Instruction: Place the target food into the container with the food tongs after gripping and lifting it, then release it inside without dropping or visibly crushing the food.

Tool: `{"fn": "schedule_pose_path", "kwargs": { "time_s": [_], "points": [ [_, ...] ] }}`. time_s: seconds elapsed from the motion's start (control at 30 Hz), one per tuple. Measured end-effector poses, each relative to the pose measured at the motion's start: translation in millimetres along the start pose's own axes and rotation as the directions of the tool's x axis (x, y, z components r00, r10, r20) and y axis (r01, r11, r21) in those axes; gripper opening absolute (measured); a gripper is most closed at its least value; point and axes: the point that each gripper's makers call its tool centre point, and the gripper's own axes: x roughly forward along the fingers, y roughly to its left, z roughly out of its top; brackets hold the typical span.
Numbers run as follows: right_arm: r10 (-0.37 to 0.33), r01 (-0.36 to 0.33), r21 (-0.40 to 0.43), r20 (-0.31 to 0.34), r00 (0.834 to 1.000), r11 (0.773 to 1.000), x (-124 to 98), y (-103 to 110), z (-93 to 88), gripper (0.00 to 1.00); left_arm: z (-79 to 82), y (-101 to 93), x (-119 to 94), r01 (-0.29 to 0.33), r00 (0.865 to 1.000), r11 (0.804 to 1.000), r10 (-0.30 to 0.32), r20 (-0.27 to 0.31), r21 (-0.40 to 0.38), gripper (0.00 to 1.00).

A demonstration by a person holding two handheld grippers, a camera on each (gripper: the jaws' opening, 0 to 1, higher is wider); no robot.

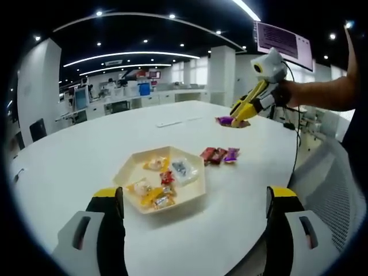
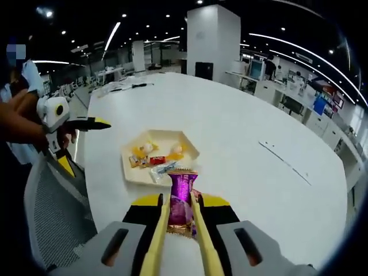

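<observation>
Between my right tongs (image 2: pixel 180 215) sits the purple-wrapped candy (image 2: pixel 180 202), pinched by its body with the wrapper end sticking up past the tips; in the left gripper view I see the same piece (image 1: pixel 232 121) held clear above the white counter (image 1: pixel 80 155), well off from the tray. The right tongs are closed on the candy; the left tongs (image 1: pixel 195 215) stand wide apart over the near counter, holding nothing. To do this step well I'd keep the squeeze just firm enough that the wrapper doesn't slip, carry it level over the hexagonal tray (image 2: pixel 190 150), lower until it nearly rests on the sweets already there, then open slowly. The counter is broad and bare on most sides, so the path to the tray looks open; its curved edge runs near the mesh chair (image 2: pixel 57 213) by my left hand (image 2: pixel 23 123), worth avoiding. Three loose wrapped sweets (image 1: pixel 219 154) lie just beside the tray, apart from its rim.
</observation>
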Motion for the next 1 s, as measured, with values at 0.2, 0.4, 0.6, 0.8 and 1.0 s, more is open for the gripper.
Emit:
{"fn": "schedule_pose_path", "kwargs": {
  "time_s": [0.2,0.4,0.6,0.8,1.0],
  "points": [
    [0.002,-0.002,-0.004,0.004,1.000,1.000,0.4,2.1,3.0,0.23,0.7,-0.6,-0.4,0.000,1.000,1.000,0.000,0.001,0.000,1.00],
    [0.013,-0.013,-0.012,0.007,1.000,1.000,3.0,3.7,10.4,0.24,0.8,-1.0,0.0,0.001,1.000,1.000,-0.001,0.001,0.001,1.00],
    [0.029,-0.029,-0.028,0.004,1.000,0.999,12.1,7.8,19.6,0.24,0.8,-1.2,0.0,0.002,1.000,1.000,-0.002,0.002,0.001,1.00],
    [0.057,-0.056,-0.059,0.008,0.998,0.997,22.3,17.4,33.6,0.24,0.9,-0.5,-0.1,0.001,1.000,1.000,-0.001,0.003,-0.001,0.99],
    [0.082,-0.081,-0.095,0.005,0.997,0.992,33.1,22.7,48.3,0.24,1.4,-0.5,-0.3,0.000,1.000,1.000,0.000,0.004,-0.001,0.99]
  ]
}}
